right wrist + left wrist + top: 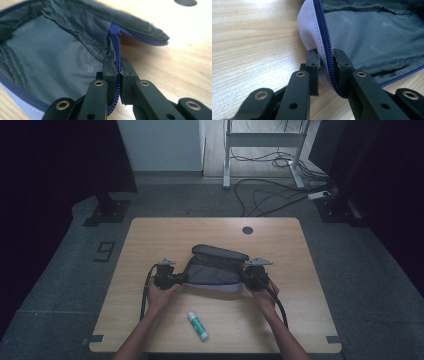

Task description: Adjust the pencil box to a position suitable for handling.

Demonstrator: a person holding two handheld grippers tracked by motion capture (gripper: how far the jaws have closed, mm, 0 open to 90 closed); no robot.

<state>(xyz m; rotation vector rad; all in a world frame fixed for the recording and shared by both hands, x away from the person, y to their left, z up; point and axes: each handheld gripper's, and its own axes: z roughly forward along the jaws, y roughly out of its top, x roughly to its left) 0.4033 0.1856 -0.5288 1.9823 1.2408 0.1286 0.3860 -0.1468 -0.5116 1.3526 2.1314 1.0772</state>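
A grey pouch (215,267) lies open at mid-desk (150,235), its ends pinched by the left gripper (172,279) and right gripper (251,272). Each gripper view shows jaws clamped on the blue zipper (327,50) edge and the grey lining (50,62). A glue stick (198,326) lies near the front edge, apart.
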